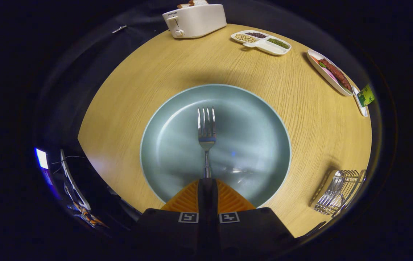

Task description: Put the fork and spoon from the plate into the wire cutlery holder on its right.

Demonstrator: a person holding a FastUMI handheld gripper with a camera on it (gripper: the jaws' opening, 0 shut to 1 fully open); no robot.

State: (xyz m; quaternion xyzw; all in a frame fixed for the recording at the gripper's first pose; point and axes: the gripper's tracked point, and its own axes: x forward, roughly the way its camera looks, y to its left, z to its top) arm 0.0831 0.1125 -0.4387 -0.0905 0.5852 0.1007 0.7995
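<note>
Gripper view: the gripper [207,183] has its two fingers pressed together on the handle of a fork [206,132], with no gap showing between them beyond the thin handle itself; ribbed pads flank the handle on either side. The fork is bright polished metal with four tines. Its long axis runs straight ahead from the fingertips, tines pointing away toward the far edge of the table, the narrow neck entering the closed fingers. It lies over the middle of the plate [264,119]; whether it touches the plate or is held just above it I cannot tell.

The plate is round, smooth and glossy, pale blue-green with a lighter rim, and sits near the centre of a round wooden tabletop [119,108] with fine straight grain. Bare wood rings the plate on every side, widest toward the far edge.

Near the table's right edge, well apart from the plate, stands the wire cutlery holder [347,188], made of thin shiny metal rods, with a spoon [337,181] already inside it. Open wood lies between plate and holder.

At the far edge sits a smooth white toaster [194,20] with bread in its slots. To its right is a white divided dish [261,41] of beans, and farther round the right edge an oblong white dish [331,72] of food.
</note>
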